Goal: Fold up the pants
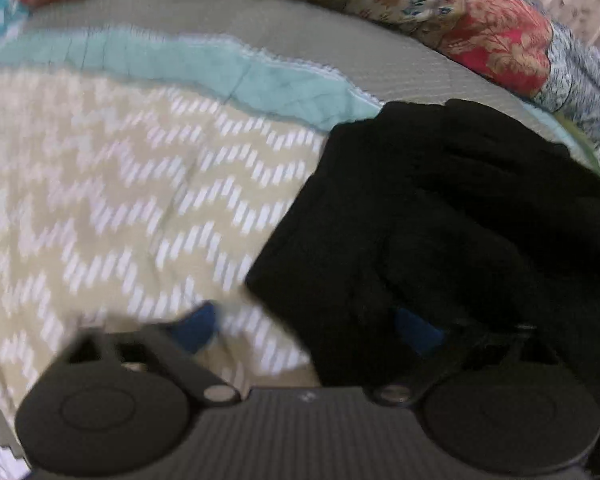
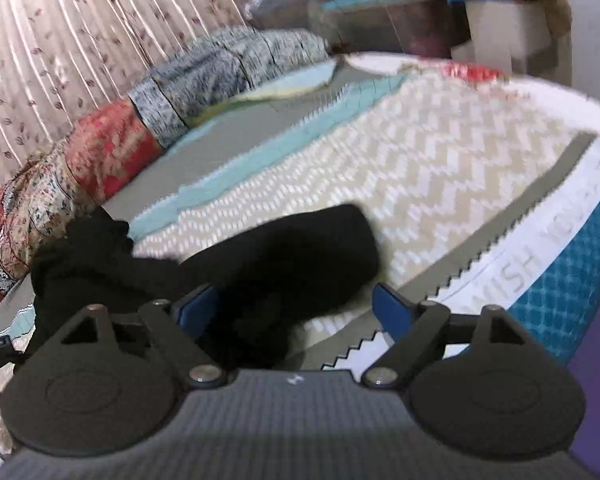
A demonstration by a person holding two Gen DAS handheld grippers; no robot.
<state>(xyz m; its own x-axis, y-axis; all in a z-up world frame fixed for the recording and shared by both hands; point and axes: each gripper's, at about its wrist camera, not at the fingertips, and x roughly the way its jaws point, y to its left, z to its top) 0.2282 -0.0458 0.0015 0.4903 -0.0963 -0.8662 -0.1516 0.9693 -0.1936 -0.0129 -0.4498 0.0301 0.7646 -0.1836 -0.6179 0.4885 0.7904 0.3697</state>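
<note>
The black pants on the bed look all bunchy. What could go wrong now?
1. The black fabric pants lie crumpled, so a fold could trap wrinkles.
2. Both the left gripper and the right gripper have open jaws with only part of the cloth between them; a grab might catch just one layer.
3. The pants lie near the edge of the beige zigzag-patterned bedspread and could slide off.

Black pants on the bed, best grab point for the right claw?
Likely the rounded folded end of the black pants, lying flat on the zigzag blanket. Come in low from the bed's near edge; the right claw is open and already straddles that end.
</note>
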